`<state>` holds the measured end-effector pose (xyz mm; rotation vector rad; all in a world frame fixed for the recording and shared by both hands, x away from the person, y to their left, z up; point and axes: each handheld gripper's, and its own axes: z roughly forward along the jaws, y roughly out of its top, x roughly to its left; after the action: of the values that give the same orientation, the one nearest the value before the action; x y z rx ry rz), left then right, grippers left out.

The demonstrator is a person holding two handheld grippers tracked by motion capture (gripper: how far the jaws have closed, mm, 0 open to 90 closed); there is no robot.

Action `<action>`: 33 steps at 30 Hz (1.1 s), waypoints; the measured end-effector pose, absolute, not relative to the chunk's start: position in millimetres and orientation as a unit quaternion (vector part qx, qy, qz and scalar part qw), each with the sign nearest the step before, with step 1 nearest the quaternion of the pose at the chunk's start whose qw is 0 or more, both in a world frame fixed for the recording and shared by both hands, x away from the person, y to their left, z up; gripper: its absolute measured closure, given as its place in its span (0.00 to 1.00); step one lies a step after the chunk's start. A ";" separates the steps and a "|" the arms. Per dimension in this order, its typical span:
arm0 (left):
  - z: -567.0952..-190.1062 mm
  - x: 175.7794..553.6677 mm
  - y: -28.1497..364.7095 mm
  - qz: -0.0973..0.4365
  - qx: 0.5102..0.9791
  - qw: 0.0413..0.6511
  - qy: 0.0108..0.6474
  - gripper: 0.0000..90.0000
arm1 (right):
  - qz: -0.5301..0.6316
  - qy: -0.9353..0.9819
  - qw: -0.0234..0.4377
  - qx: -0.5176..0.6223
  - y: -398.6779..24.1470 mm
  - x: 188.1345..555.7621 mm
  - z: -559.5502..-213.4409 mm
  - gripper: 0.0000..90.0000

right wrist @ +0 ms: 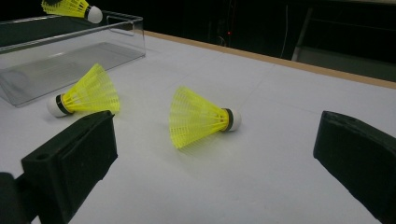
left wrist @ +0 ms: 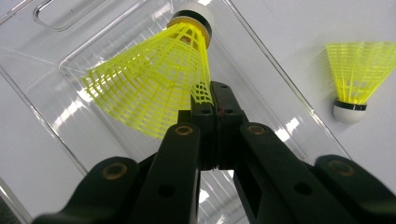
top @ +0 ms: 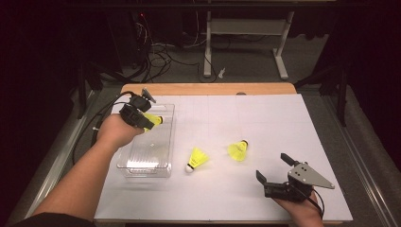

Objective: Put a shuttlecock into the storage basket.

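My left gripper (top: pixel 146 122) hangs over the far end of a clear plastic box (top: pixel 163 163), shut on the skirt edge of a yellow shuttlecock (top: pixel 156 119). In the left gripper view the jaws (left wrist: pixel 215 100) pinch the mesh rim of that shuttlecock (left wrist: pixel 154 88), whose white cork points away above the box floor (left wrist: pixel 56 116). Two more yellow shuttlecocks lie on the white table, one (top: pixel 197 158) just right of the box and one (top: pixel 238 150) farther right. My right gripper (top: pixel 273 166) rests near the front right edge, open and holding nothing, facing the nearer shuttlecock (right wrist: pixel 201 116).
The white sheet covers a wooden-edged table (top: pixel 208 89). In the right gripper view the second loose shuttlecock (right wrist: pixel 86 95) lies beside the box wall (right wrist: pixel 70 56). Cables trail off the table's left side (top: pixel 90 127). Dark floor and table legs lie beyond.
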<state>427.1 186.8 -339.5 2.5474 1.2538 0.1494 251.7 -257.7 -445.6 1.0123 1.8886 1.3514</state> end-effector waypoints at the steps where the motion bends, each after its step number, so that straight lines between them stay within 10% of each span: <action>1: -339.8 427.3 184.9 0.050 0.886 0.149 0.436 0.99 | 0.509 0.711 0.300 0.382 -257.6 251.4 -445.5 0.00; 33: -371.5 439.3 170.1 0.044 0.881 0.142 0.449 0.99 | 0.509 0.712 0.295 0.383 -258.4 252.5 -447.3 0.00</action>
<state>439.3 170.1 -371.5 2.5433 1.2951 0.1274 252.5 -258.4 -447.3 1.0190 1.8954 1.3542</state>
